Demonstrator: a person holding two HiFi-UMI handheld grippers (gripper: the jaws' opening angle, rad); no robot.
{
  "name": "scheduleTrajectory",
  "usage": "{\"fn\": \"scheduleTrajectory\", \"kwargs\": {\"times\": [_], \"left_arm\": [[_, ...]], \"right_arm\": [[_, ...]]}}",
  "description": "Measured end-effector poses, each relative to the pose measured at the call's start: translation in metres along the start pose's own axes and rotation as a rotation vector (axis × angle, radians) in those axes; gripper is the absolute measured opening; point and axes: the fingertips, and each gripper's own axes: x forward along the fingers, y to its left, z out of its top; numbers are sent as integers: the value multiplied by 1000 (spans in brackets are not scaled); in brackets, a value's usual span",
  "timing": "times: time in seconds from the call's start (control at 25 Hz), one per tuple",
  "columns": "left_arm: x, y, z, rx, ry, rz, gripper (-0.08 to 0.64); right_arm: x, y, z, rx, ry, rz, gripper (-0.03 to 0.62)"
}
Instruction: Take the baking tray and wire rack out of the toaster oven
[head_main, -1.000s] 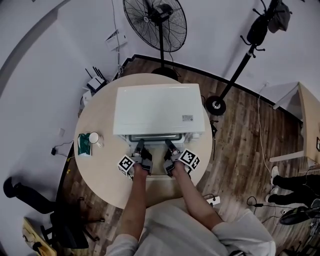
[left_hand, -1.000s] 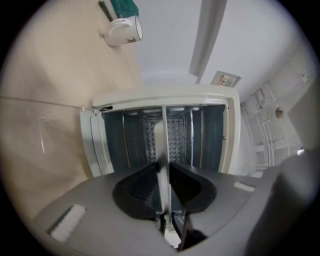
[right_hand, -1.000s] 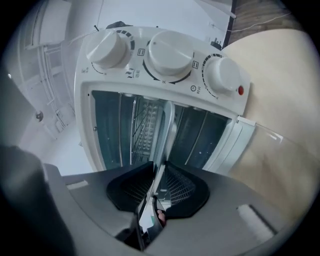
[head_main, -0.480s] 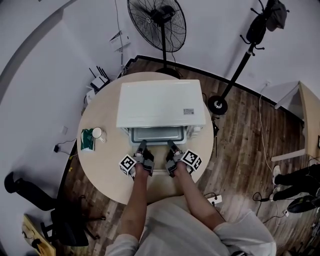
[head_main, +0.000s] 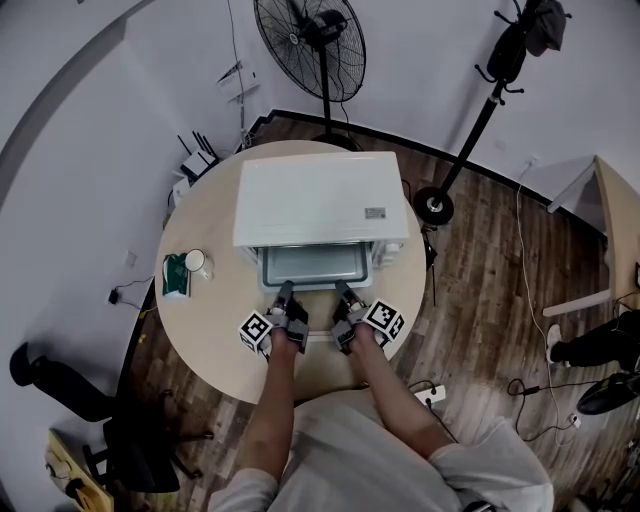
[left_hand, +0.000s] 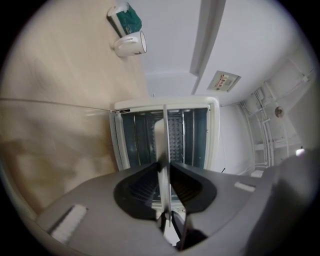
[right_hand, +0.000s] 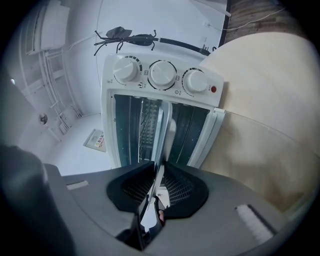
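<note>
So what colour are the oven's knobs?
White; the knobs show best in the right gripper view.

Nothing can be read: the small rectangular sticker (left_hand: 223, 81) on the white box-shaped toaster oven's (head_main: 320, 200) top bears only blurred red and dark print, and the tiny marks beside its three white round knobs (right_hand: 162, 74) are illegible.

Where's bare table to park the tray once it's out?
Bare table front-left, between the mug and the near rim; also front-right, beside the toaster oven's knob end. Crowded directly before the oven, where the baking tray sticks out.
</note>
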Motion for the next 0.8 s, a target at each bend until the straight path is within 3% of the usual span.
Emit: {"fn": "scheduleTrajectory", "kwargs": {"times": [0.56,0.8], "left_arm": [[-33,-4,-15,32,7,-47,133],[-47,6,-23,47,41,-27,132]], "right_arm": [[-30,0,-19,-5,21,13,56],[-42,-6,-26,-21,11,18,54]]}}
